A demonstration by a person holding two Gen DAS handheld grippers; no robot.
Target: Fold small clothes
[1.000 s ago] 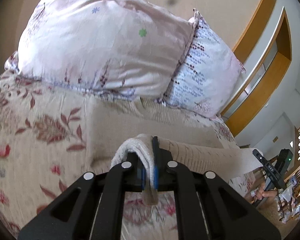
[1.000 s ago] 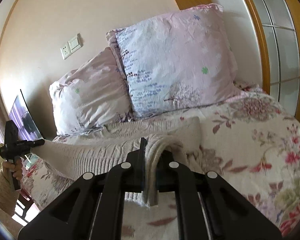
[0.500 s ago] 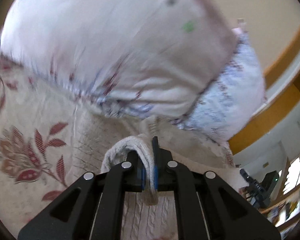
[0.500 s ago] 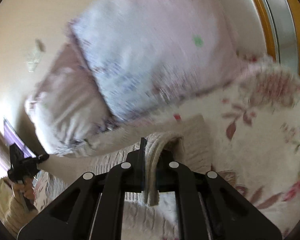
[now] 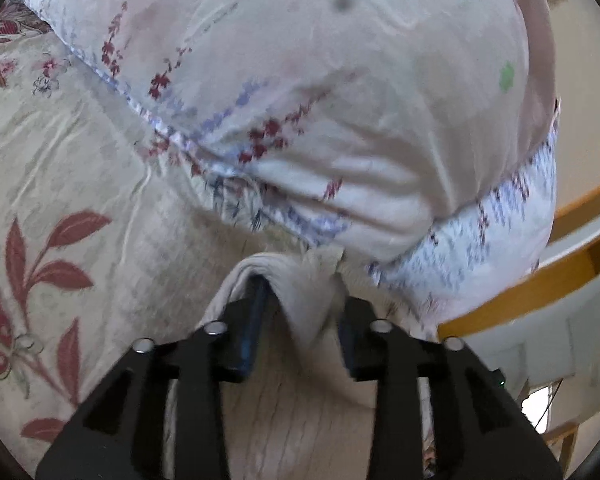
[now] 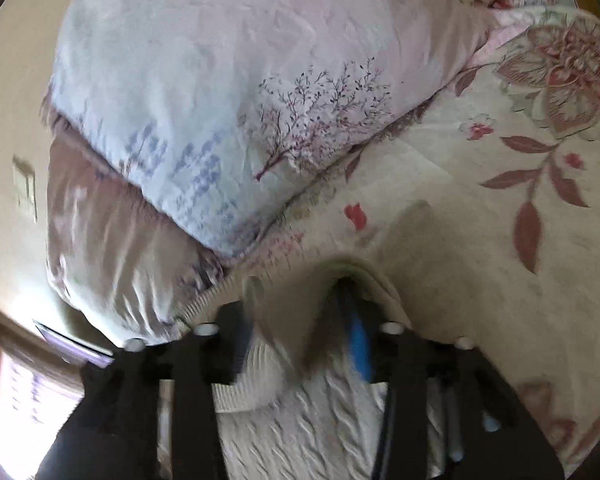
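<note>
Both grippers have changed since a second ago: then each was clamped tight on a fold of the cream knit sweater and held it stretched above the bed, and now their jaws stand apart with the cloth slack between them. The left gripper (image 5: 300,312) has spread wide, and a loose peak of the sweater (image 5: 300,304) drapes over its left finger and sags into the gap, pinched by nothing. The right gripper (image 6: 300,316) has likewise opened, with a fold of the sweater (image 6: 296,412) humped over its right finger, whose blue pad shows beneath the fabric. Both cameras have also moved forward and down toward the head of the bed, so the pillows now fill most of each view, whereas a second ago they sat further back.

The sweater is a pale beige cable knit with a ribbed hem showing beside the right gripper's left finger. It lies on the floral bedspread (image 5: 52,184), its far edge right up against the foot of the pillows. The pink flowered pillow (image 5: 308,80) looms just past the left gripper, and the lilac-patterned pillow (image 6: 228,80) sits just beyond the right one. Motion blur softens the knit near both grippers.
</note>
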